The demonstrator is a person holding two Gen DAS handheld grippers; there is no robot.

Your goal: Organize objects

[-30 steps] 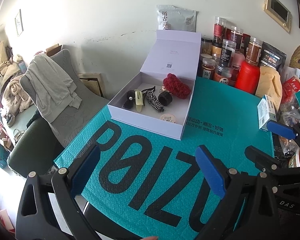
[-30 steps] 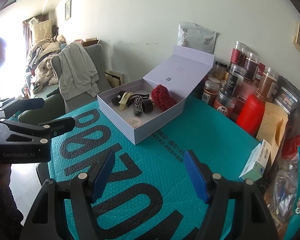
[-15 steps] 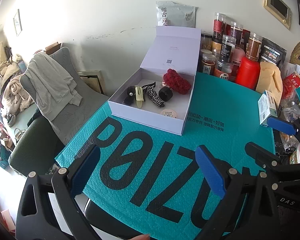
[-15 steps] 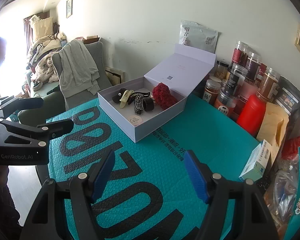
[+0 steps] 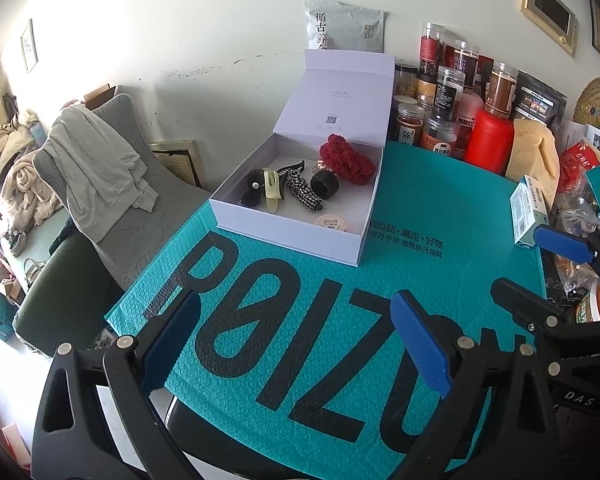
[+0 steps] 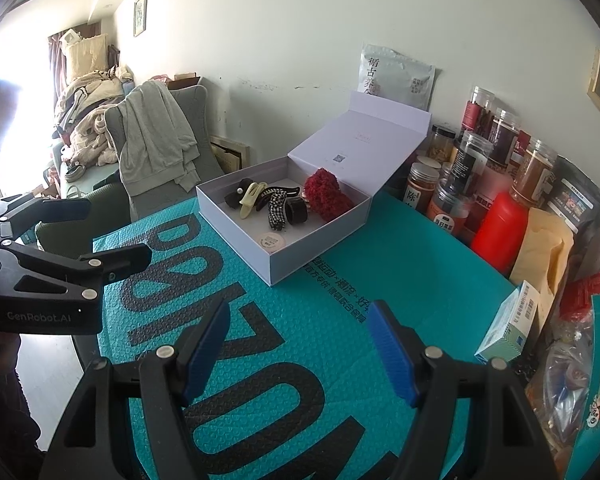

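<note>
An open white box (image 5: pixel 288 236) (image 6: pixel 316 252) with its lid up stands at the far side of the teal mat (image 5: pixel 340 320). Inside lie a red fluffy scrunchie (image 5: pixel 346 158) (image 6: pixel 326 194), a cream hair clip (image 5: pixel 270 190) (image 6: pixel 250 200), a checked hair tie (image 5: pixel 304 192), a black ring (image 5: pixel 324 185) and a small round tin (image 5: pixel 332 223). My left gripper (image 5: pixel 296 344) is open and empty above the mat's near edge. My right gripper (image 6: pixel 300 348) is open and empty, also well short of the box.
Jars and a red bottle (image 5: pixel 488 146) crowd the back right. A small medicine box (image 5: pixel 528 210) (image 6: pixel 508 328) and snack bags lie along the right edge. A chair with grey clothes (image 5: pixel 96 168) stands left of the table.
Both grippers have drawn back slightly from the box, which now looks a little farther away. Both stay open and empty.
</note>
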